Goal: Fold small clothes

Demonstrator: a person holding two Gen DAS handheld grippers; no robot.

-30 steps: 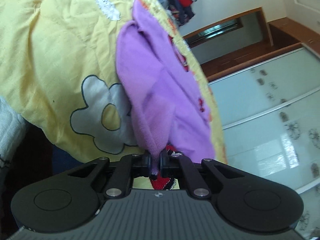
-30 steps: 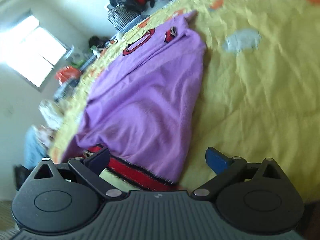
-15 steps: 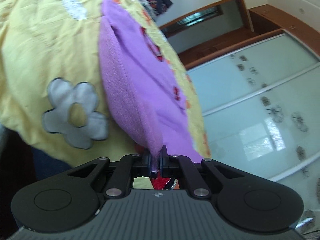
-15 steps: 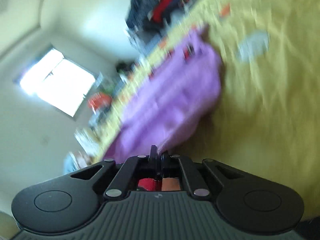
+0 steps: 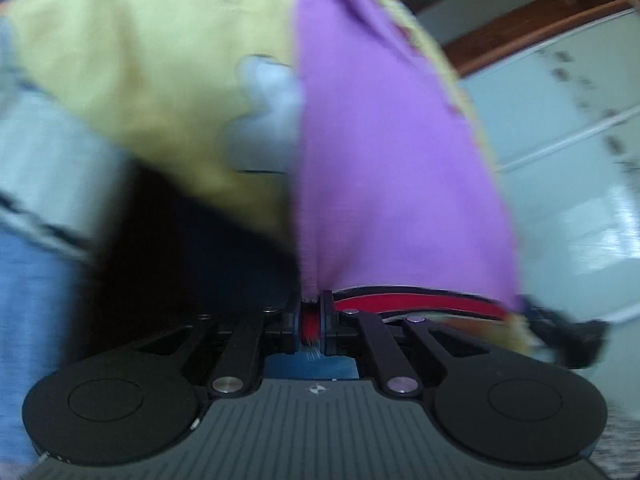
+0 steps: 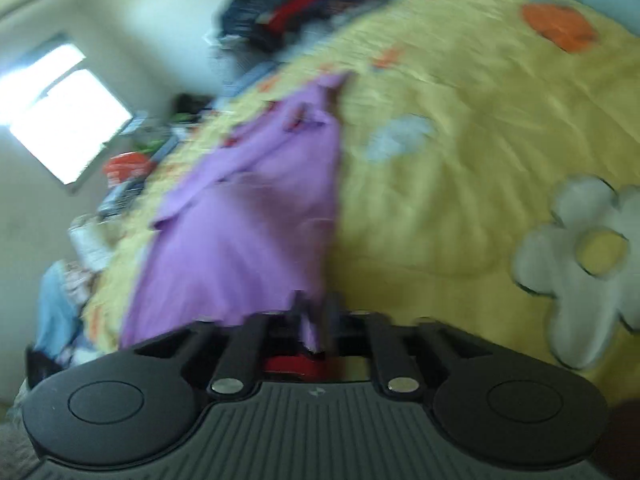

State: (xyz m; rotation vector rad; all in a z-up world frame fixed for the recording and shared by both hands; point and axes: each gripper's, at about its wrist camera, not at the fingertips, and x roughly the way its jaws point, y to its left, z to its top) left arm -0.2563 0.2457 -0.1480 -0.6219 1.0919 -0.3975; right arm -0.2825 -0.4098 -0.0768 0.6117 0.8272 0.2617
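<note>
With both tools pinching the bottom hem, the purple sweater lies stretched lengthwise across the yellow quilt, its neckline at the far end and its red-and-black hem band drawn toward the bed's near edge. The left gripper has its jaws nearly together on one corner of that band, red knit showing between the pads. The right gripper looks clamped the same way on the other corner, a tuft of purple cloth in the narrow gap, though blur softens the view. Holding the two corners apart like this keeps the hem taut and square, which I'd judge is the setup for carrying it up toward the collar in a single fold. A white flower patch sits on the quilt just beside the right tool.
</note>
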